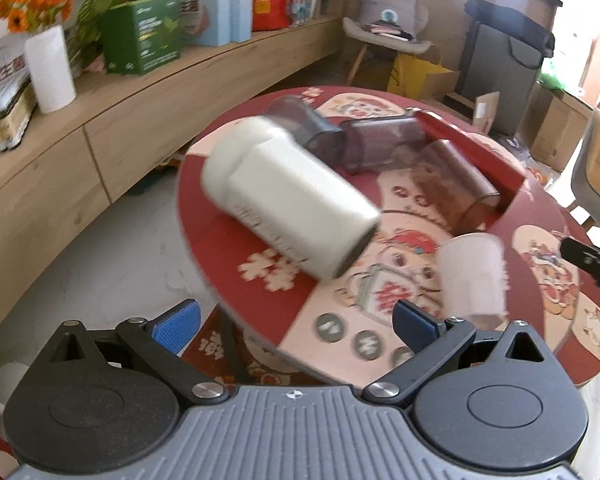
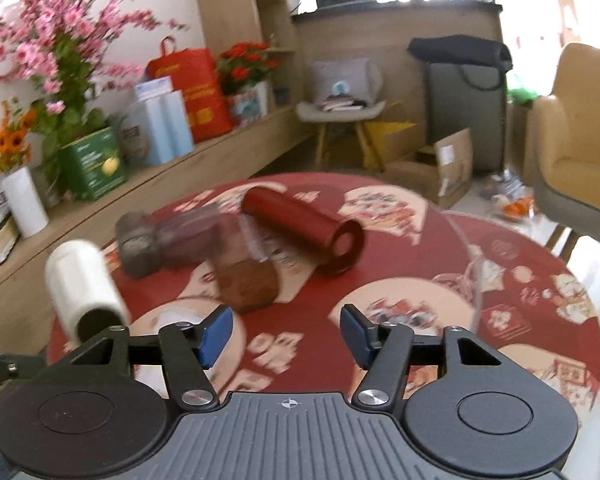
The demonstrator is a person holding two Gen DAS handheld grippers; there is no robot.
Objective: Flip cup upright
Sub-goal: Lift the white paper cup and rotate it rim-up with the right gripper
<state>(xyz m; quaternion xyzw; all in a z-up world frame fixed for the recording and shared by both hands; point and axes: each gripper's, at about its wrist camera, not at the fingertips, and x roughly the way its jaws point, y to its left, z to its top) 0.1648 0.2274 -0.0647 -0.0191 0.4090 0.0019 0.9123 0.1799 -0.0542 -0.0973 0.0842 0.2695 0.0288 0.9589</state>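
On the round red desk, several cups lying on their sides: large white cup nearest, dark interior showing; smoky translucent cups behind; red cup beyond. Small white cup standing, orientation blurred. Left tool and right tool both spread wide, holding nothing.

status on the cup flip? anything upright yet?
Done: nothing clearly; a small white cup stands on the table, orientation too blurred to call. In hand: nothing; left gripper and right gripper are open and empty. Left: white cup, red cup and several translucent cups lie on their sides.
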